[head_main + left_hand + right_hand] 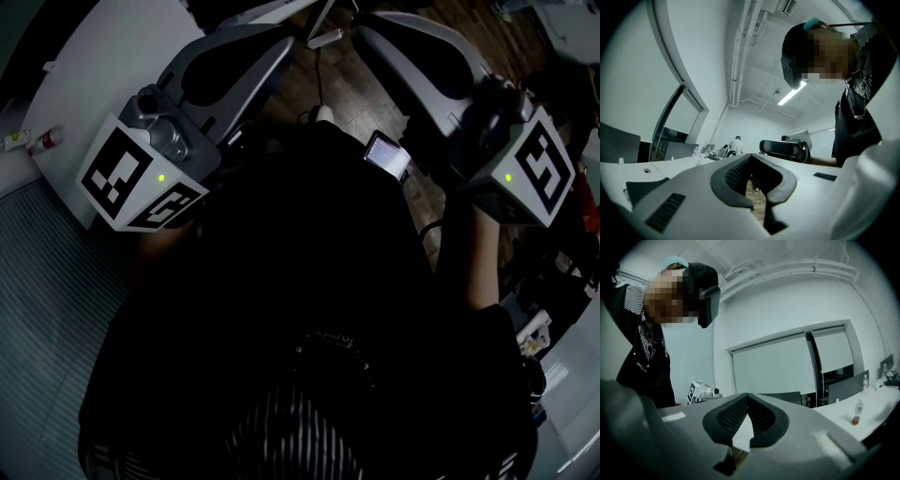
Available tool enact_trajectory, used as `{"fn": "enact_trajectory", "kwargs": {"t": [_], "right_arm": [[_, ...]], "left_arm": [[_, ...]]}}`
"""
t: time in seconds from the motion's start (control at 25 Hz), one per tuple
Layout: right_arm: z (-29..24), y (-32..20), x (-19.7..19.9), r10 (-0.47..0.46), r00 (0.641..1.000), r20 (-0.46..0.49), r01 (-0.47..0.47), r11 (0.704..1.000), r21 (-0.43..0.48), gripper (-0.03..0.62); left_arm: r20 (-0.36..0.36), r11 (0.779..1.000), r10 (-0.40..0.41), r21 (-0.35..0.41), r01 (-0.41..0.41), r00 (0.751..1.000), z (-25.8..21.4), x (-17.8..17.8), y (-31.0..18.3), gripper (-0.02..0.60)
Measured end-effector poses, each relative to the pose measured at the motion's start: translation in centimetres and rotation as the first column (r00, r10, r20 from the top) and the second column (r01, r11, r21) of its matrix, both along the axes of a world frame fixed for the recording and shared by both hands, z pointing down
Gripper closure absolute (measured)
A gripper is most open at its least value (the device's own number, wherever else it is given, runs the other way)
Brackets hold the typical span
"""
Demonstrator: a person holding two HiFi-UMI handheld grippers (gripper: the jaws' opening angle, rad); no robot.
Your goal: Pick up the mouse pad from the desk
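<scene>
Both the left gripper (750,157) and the right gripper (746,397) carry empty jaws pressed together, and no view shows the mouse pad, so it seems best to face the desk (94,47), find the pad, then spread jaws at its edge.

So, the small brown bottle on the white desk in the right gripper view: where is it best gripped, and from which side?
Probably by its body, coming level from the near edge of the white desk, jaws either side: the brown bottle stands upright and narrow, with a taller bottle just beyond. The right gripper, shut now, must open first.
</scene>
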State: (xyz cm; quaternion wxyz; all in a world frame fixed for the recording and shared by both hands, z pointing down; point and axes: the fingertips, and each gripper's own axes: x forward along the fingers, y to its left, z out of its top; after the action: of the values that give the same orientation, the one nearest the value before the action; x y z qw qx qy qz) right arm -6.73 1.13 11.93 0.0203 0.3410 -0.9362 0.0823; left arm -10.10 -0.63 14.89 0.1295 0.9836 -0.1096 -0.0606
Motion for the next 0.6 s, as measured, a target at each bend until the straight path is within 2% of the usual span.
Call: {"fn": "enact_trajectory", "kwargs": {"t": [0.36, 0.48, 0.6], "right_arm": [[-0.8, 0.4, -1.9, -0.118, 0.993, 0.002, 0.118, 0.993, 0.025, 0.589], [-1.1, 1.0, -2.5, -0.154, 0.988, -0.012, 0.154, 0.987, 0.041, 0.589], [-0.9, -1.2, -2.4, -0.181, 0.983, -0.012, 0.181, 0.983, 0.041, 0.589]], "left_arm": [[0.04, 0.994, -0.114, 0.008, 0.113, 0.993, 0.1, -2.1, 0.6, 0.574], [0.033, 0.99, -0.139, 0.015, 0.138, 0.99, 0.0, -2.7, 1.2, 0.574], [0.042, 0.987, -0.163, 0.001, 0.163, 0.986, 0.5, -2.5, -0.7, 0.574]]}}
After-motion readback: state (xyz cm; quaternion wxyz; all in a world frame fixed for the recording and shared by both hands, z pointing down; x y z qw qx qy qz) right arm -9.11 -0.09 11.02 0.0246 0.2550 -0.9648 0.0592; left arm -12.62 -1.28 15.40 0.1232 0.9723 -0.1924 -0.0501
